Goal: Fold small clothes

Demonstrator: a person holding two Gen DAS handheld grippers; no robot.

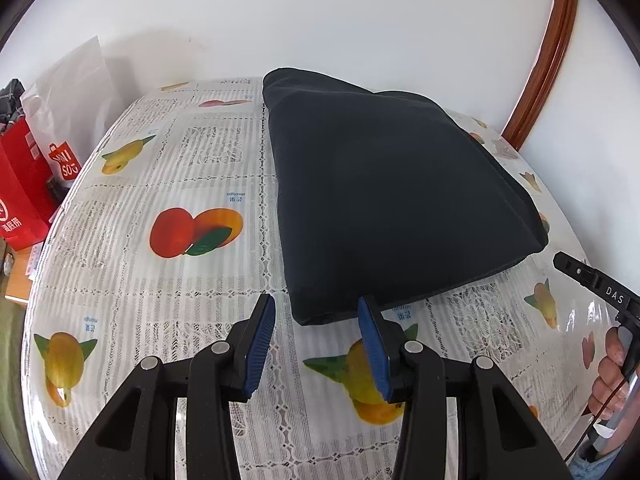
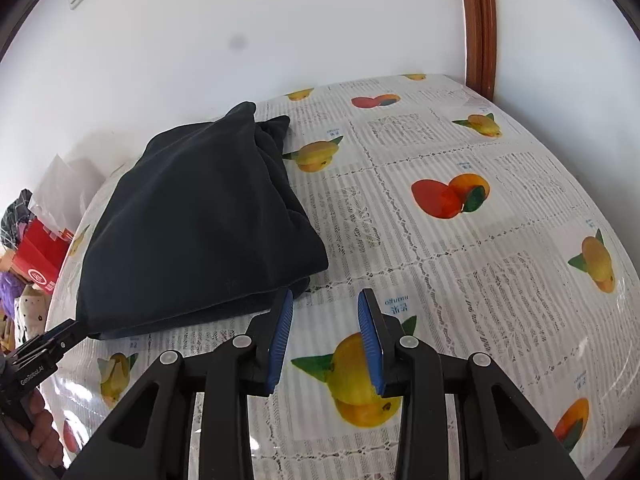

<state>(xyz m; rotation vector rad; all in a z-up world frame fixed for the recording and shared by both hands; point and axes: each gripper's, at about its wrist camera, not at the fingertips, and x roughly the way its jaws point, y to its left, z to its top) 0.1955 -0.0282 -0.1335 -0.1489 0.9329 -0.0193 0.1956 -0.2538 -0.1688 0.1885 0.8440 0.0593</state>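
Observation:
A dark navy garment (image 1: pixel 392 196) lies folded into a thick block on the fruit-print tablecloth (image 1: pixel 168 168). It also shows in the right wrist view (image 2: pixel 200 224), with bunched layers along its right side. My left gripper (image 1: pixel 316 312) is open and empty, just short of the garment's near left corner. My right gripper (image 2: pixel 325 304) is open and empty, its left finger next to the garment's near right corner. The right gripper's body (image 1: pixel 592 280) shows at the right edge of the left wrist view. The left gripper's body (image 2: pixel 44 350) shows at the left edge of the right wrist view.
Red paper bags (image 1: pixel 24 188) and a white plastic bag (image 1: pixel 76 92) stand off the table's left side. A white wall is behind the table, with a brown wooden door frame (image 2: pixel 478 20) at the right. More clutter (image 2: pixel 20 280) sits low at the left.

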